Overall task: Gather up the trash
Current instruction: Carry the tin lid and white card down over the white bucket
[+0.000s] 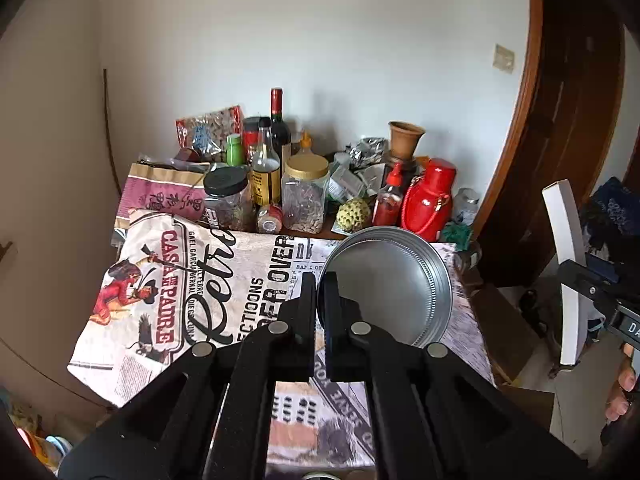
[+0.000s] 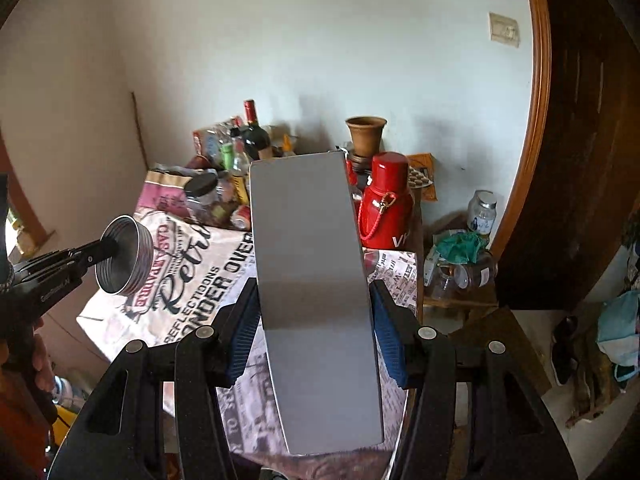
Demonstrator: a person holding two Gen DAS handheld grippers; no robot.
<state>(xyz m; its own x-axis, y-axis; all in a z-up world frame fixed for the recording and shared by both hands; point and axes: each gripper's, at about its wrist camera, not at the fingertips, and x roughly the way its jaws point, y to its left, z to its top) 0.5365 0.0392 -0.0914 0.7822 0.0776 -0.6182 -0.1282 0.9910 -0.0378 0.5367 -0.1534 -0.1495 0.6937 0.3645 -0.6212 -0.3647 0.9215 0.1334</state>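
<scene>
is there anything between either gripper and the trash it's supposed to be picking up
Nothing visible does. The left gripper is already shut on the rim of the metal lid, and the right gripper already clamps the grey box. Both are held above the table.

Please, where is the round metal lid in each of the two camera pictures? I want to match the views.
Left wrist view: the round metal lid is right of centre, its rim pinched by the left gripper, above the printed tablecloth.
Right wrist view: the lid is at the left edge, seen from the side, on the tip of the left gripper.
Shared landmark: the red flask at the back of the table.
</scene>
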